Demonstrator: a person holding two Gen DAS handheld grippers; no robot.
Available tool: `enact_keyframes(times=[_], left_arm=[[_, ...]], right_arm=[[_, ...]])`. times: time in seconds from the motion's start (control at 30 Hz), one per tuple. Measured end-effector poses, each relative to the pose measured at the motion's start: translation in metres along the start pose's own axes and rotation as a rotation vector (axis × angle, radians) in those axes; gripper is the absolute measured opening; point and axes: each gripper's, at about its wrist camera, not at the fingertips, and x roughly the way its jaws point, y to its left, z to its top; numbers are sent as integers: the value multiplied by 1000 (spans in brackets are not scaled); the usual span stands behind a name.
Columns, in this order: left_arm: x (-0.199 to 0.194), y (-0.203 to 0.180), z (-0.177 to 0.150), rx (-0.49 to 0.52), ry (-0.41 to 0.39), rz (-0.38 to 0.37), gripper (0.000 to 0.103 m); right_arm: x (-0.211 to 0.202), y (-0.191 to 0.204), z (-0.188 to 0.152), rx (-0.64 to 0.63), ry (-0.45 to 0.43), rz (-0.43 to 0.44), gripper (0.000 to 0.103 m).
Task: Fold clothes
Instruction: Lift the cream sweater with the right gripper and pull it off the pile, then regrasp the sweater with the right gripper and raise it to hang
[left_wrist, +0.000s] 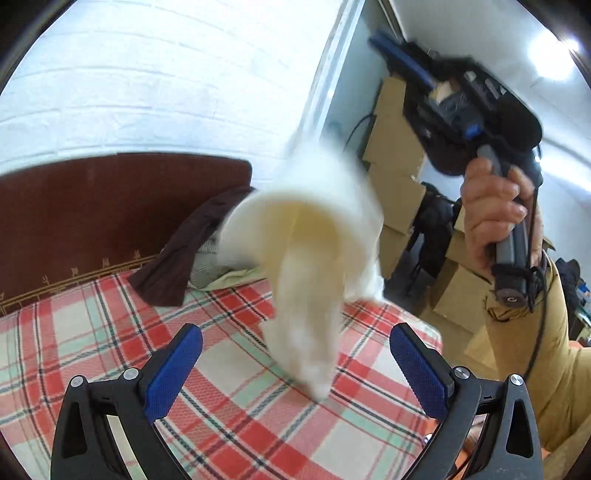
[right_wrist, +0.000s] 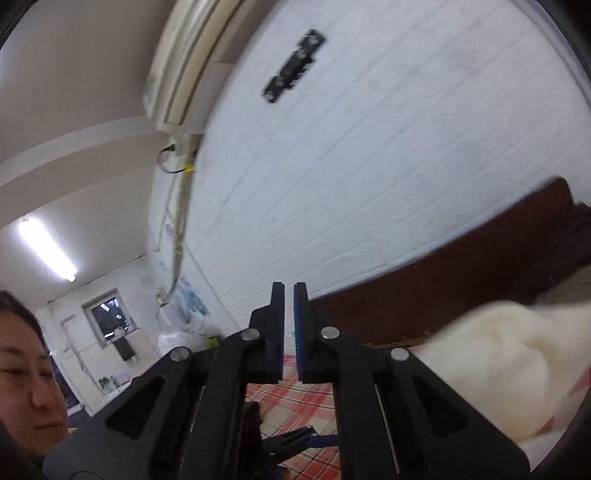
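A cream fleece garment (left_wrist: 314, 258) is in the air over the plaid bed cover (left_wrist: 110, 332), blurred by motion, its lower end near the cover. My left gripper (left_wrist: 295, 373) is open and empty just below it, blue pads (left_wrist: 173, 373) wide apart. The right gripper (left_wrist: 436, 88) is raised high at the right, held by a hand. In the right wrist view my right gripper (right_wrist: 289, 321) is shut with nothing between the pads, pointing at the wall; the cream garment (right_wrist: 498, 365) lies to its right, apart from it.
A dark brown garment (left_wrist: 173, 254) and a grey one (left_wrist: 207, 262) lie piled at the brown headboard (left_wrist: 110, 206). Cardboard boxes (left_wrist: 399, 184) stand beyond the bed's right edge. The person's yellow sleeve (left_wrist: 535, 350) is at the right.
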Motion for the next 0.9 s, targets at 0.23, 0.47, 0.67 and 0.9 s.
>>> enact_keyframes(times=[0.23, 0.47, 0.67, 0.9], left_arm=[[-59, 33, -35, -75, 5, 160, 103], [-15, 48, -66, -100, 168, 158, 103], [58, 27, -69, -73, 268, 90, 103], [134, 15, -57, -66, 346, 82, 103]], right_arm=[[53, 26, -38, -129, 192, -234, 8], [-6, -124, -109, 110, 279, -742, 93], [-91, -242, -117, 397, 118, -862, 93], [-121, -350, -112, 562, 14, -868, 93]])
